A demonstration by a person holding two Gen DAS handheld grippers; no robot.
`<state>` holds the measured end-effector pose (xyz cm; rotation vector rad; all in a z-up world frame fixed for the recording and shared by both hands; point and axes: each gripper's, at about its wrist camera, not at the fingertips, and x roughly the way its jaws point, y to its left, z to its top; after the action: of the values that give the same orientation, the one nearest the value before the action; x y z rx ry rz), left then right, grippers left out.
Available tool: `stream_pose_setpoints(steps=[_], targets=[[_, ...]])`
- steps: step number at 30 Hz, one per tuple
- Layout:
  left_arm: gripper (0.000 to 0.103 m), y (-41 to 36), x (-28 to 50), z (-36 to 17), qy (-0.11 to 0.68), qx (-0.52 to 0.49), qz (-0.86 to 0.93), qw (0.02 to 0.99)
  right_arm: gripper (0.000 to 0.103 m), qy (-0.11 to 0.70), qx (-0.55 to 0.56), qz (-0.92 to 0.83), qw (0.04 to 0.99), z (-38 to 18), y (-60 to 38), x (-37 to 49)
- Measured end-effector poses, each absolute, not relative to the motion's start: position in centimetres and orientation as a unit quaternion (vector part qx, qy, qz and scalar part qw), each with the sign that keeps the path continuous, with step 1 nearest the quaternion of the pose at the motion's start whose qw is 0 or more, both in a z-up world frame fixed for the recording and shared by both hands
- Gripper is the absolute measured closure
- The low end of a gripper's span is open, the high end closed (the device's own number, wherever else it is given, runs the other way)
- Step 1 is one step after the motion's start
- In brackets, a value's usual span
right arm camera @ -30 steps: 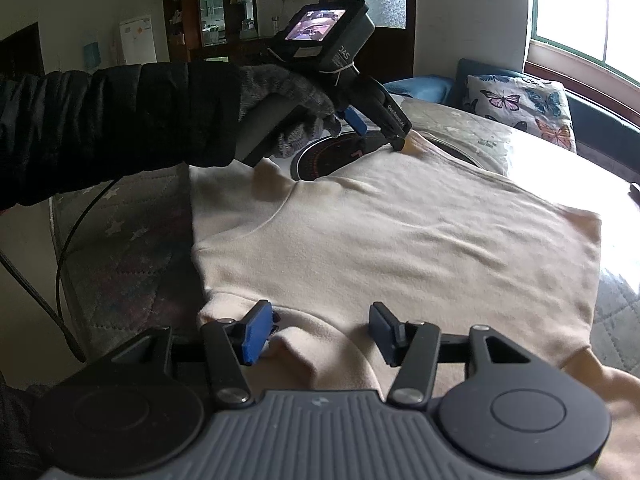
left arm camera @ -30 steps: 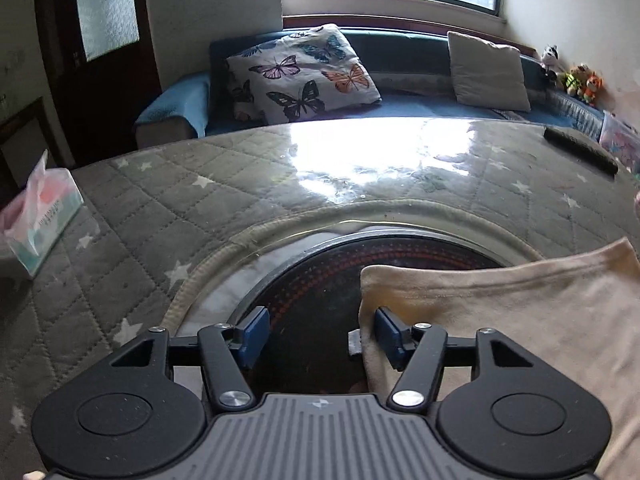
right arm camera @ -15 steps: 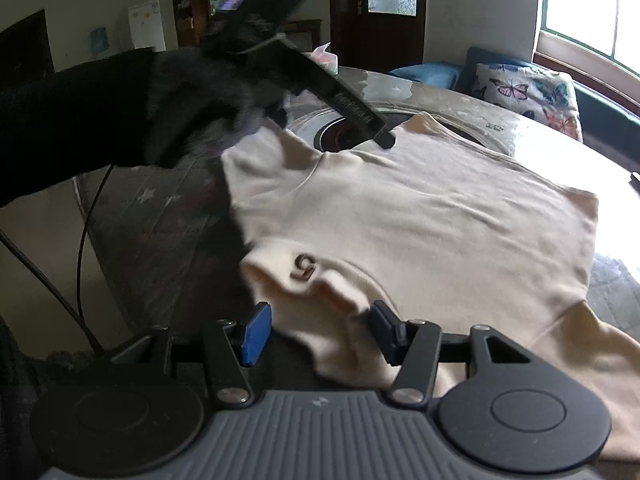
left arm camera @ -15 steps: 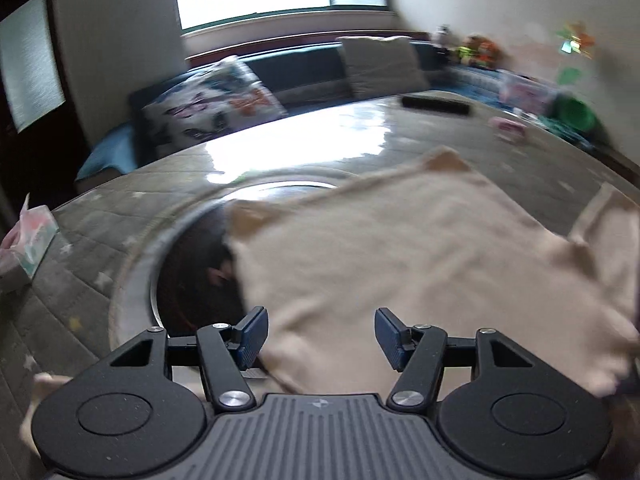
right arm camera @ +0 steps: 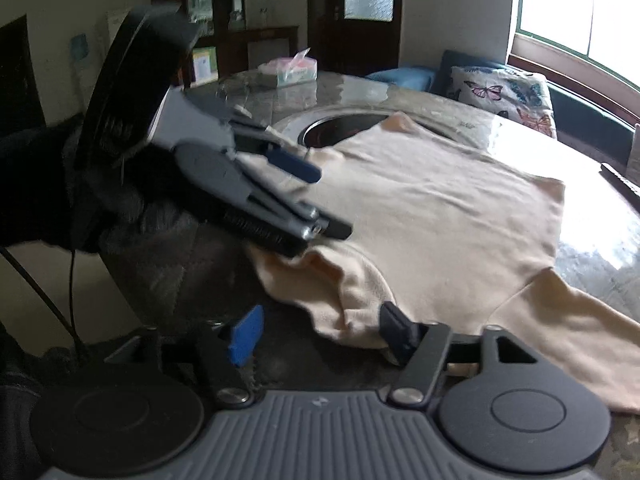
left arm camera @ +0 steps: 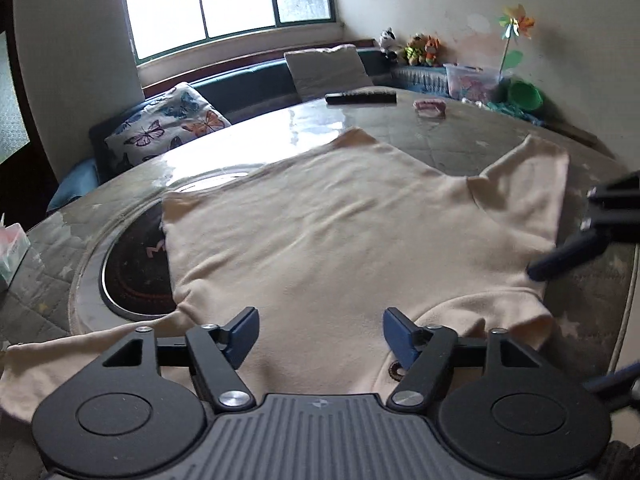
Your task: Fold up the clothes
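A cream long-sleeved top (left arm camera: 340, 232) lies spread flat on the round table, body facing up, its near edge toward me. My left gripper (left arm camera: 318, 334) is open and empty, just above the near edge of the top beside its neckline. My right gripper (right arm camera: 320, 332) is open and empty, at the neckline edge of the top (right arm camera: 420, 220). The left gripper (right arm camera: 316, 200) also shows in the right wrist view, blurred, above the top's near left part. One sleeve (left arm camera: 72, 356) trails to the left, another (right arm camera: 580, 340) to the right.
The table has a grey quilted star cover (left arm camera: 36, 300) and a round dark inset (left arm camera: 132, 268) partly under the top. A tissue box (left arm camera: 12, 252) stands at the left edge. A remote (left arm camera: 360, 98) and a small pink object (left arm camera: 430, 108) lie at the far side. A sofa with cushions (left arm camera: 168, 128) runs behind.
My left gripper has let the top's corner go and swung back from the far left to the near edge. The right gripper has drawn back slightly. The top lies flat.
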<state>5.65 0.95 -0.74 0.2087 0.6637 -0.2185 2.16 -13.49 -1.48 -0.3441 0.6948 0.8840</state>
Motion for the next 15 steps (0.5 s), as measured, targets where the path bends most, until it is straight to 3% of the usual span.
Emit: stream_pose_setpoints(steps=[6,8,15], targets=[[0.012,1.9,5.3,0.4,0.306,0.075,-0.094,0.944,0.015,0.313,-0.118,0.365,0.868,-0.3,-16.4,3.1],[0.001,1.9,5.2,0.8,0.3,0.063,-0.095,0.947,0.009,0.308,-0.1,0.333,0.886,-0.2,-17.8,3.7],[0.0,0.4,5.0,1.4,0.292,0.058,-0.12,0.947,0.008,0.304,-0.039,0.191,0.932,-1.0,-24.0,6.6]])
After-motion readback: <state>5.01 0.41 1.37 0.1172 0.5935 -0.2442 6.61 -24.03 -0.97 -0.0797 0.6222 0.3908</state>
